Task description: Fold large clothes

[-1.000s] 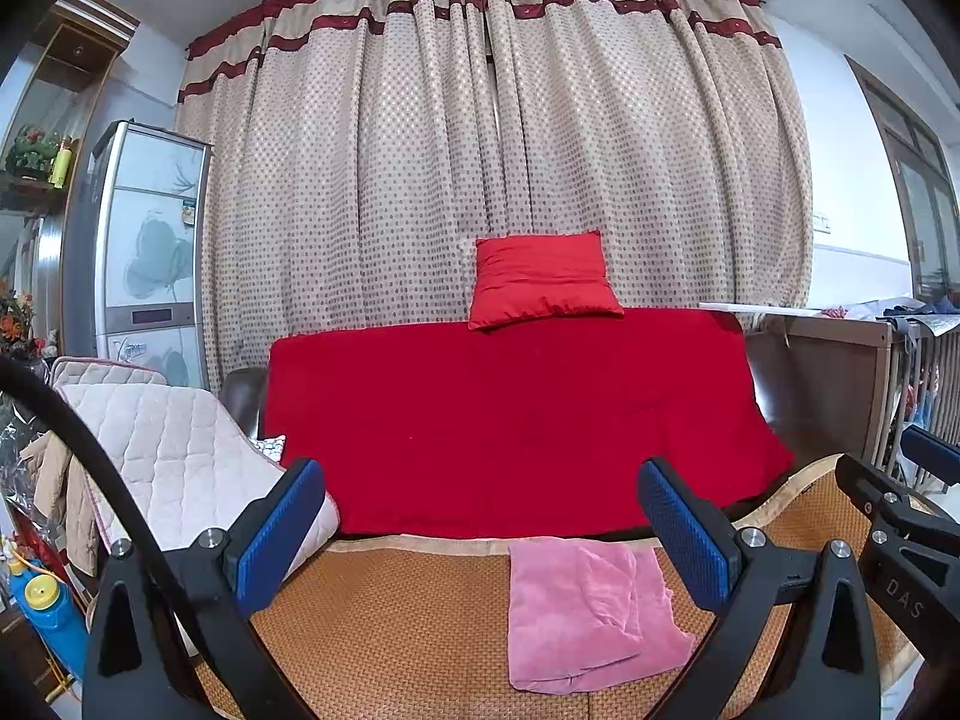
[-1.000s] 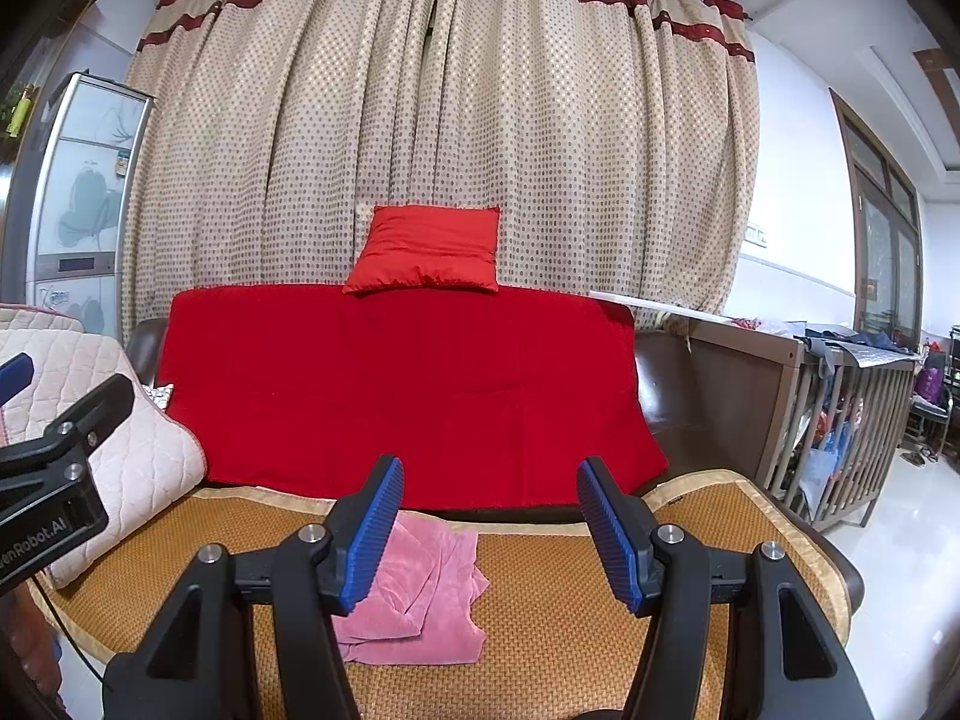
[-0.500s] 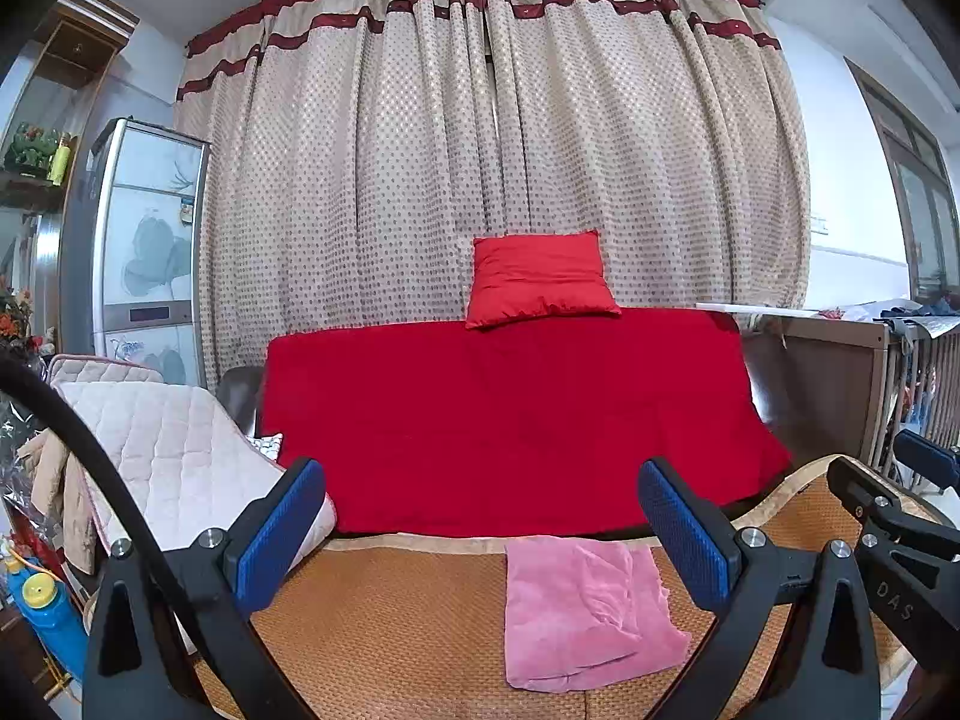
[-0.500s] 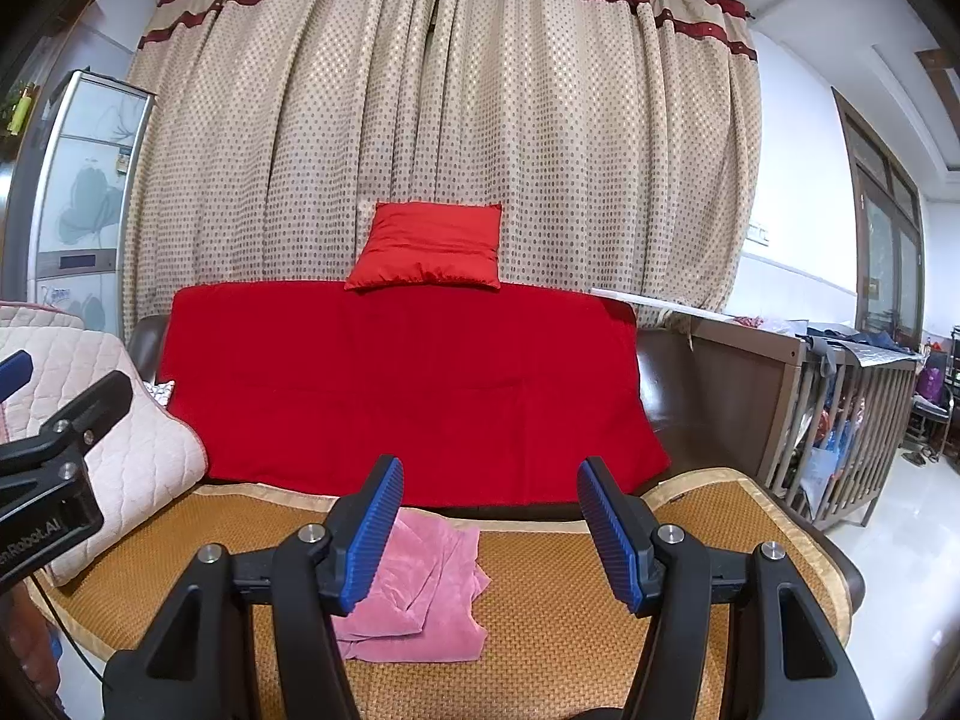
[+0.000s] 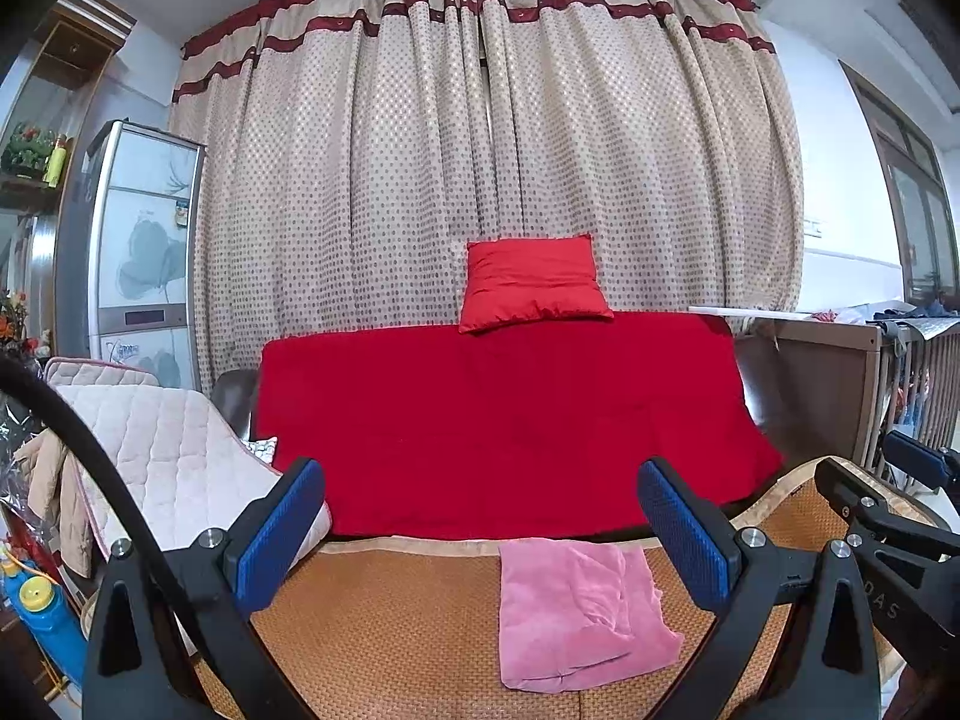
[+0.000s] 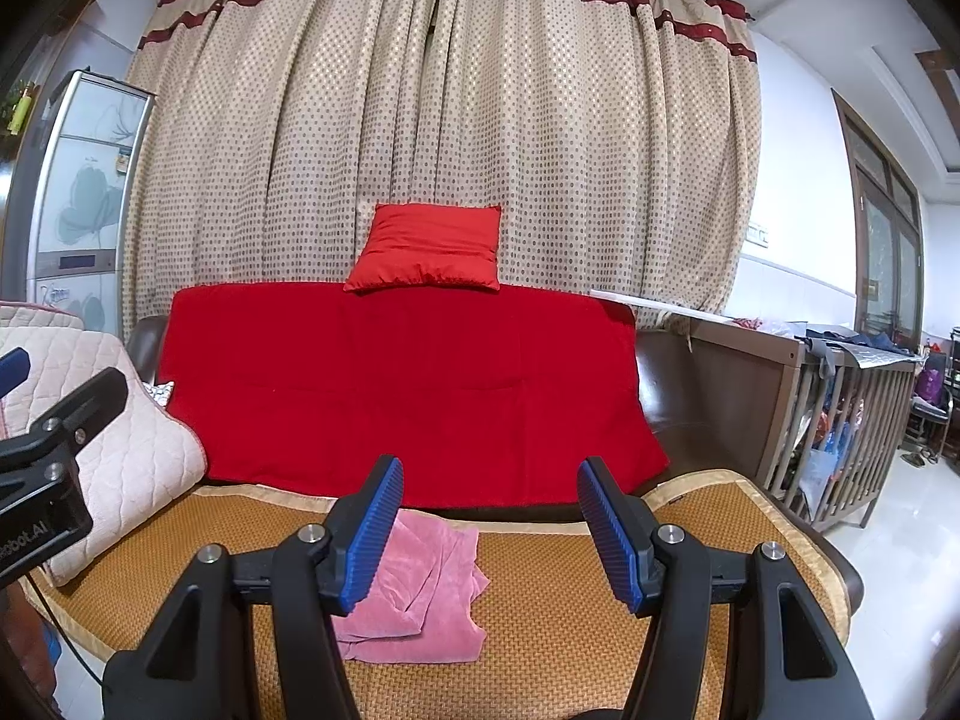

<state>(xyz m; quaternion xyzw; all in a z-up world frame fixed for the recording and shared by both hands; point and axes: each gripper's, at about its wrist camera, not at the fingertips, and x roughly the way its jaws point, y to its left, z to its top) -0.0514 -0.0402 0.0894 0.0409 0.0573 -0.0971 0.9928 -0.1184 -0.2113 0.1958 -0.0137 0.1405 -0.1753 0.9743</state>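
Note:
A pink garment (image 5: 576, 612) lies folded into a rough rectangle on the woven orange mat (image 5: 390, 618) of the sofa seat. It also shows in the right wrist view (image 6: 420, 588), partly behind the left finger. My left gripper (image 5: 480, 528) is open and empty, held above the mat, back from the garment. My right gripper (image 6: 489, 528) is open and empty, just right of the garment and above the mat (image 6: 570, 618). Neither gripper touches the cloth.
A red blanket (image 5: 498, 420) covers the sofa back, with a red cushion (image 5: 534, 282) on top. A quilted beige pad (image 5: 162, 456) lies at the left end. A wooden crib (image 6: 840, 408) stands to the right. Dotted curtains hang behind.
Both grippers have drifted slightly; the pink garment sits a touch further left in the left wrist view. Both grippers stay open and empty.

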